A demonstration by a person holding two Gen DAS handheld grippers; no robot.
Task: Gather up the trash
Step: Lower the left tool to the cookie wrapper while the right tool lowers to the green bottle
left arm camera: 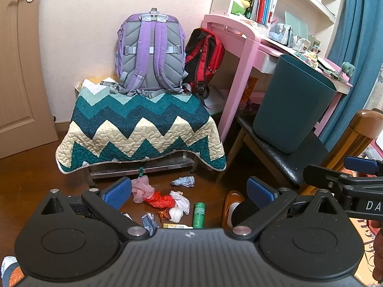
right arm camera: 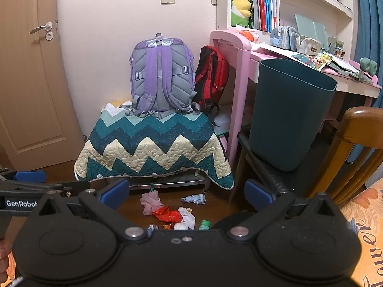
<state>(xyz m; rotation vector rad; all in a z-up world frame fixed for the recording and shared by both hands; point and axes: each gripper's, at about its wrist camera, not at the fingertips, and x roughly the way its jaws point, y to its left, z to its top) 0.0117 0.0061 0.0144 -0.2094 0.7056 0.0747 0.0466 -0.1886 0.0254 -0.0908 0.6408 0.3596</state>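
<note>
Trash lies scattered on the wooden floor below both grippers: a pink plastic bag [left arm camera: 141,187], a red wrapper [left arm camera: 160,200], crumpled white tissue [left arm camera: 180,200], a bluish crumpled paper [left arm camera: 184,181], a green tube [left arm camera: 199,215] and a white round piece [left arm camera: 176,214]. The same pile shows in the right wrist view, with the red wrapper [right arm camera: 167,215] in the middle. A dark teal bin [left arm camera: 290,105] [right arm camera: 289,114] stands on a black chair seat to the right. My left gripper [left arm camera: 189,195] is open above the pile, holding nothing. My right gripper [right arm camera: 186,195] is open too, equally empty.
A low bench under a zigzag quilt [left arm camera: 141,129] carries a purple backpack [left arm camera: 150,52] and a red backpack [left arm camera: 204,55]. A pink desk [left arm camera: 241,55] stands right of it, a door [left arm camera: 16,71] at left. An orange slipper [left arm camera: 231,206] lies beside the chair's wooden back [right arm camera: 356,138].
</note>
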